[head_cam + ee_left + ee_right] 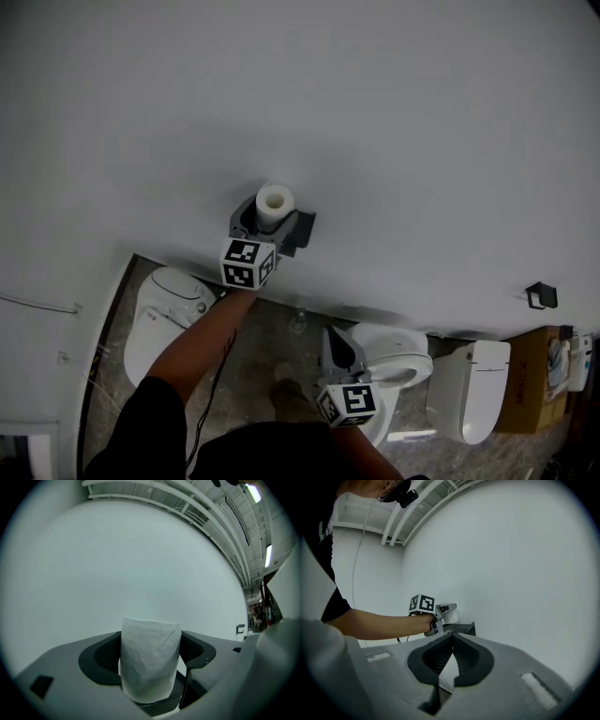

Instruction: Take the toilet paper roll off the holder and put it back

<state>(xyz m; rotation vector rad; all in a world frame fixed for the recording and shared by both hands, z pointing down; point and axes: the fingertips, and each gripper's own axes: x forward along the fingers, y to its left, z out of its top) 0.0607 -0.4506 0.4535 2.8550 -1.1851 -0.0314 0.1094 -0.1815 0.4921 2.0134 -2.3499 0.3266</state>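
A white toilet paper roll stands upright between the jaws of my left gripper, which is shut on it close to the white wall. The dark wall holder sits just to the right of the roll and below it; whether the roll touches it I cannot tell. In the left gripper view the roll fills the gap between the grey jaws. My right gripper hangs lower, over a toilet, jaws shut with nothing in them. The right gripper view shows the left gripper, the roll and the holder ahead.
Three white toilets stand along the wall's foot: one at the left, one under my right gripper, one further right. A second small dark holder is on the wall at the right, with a cardboard box below it.
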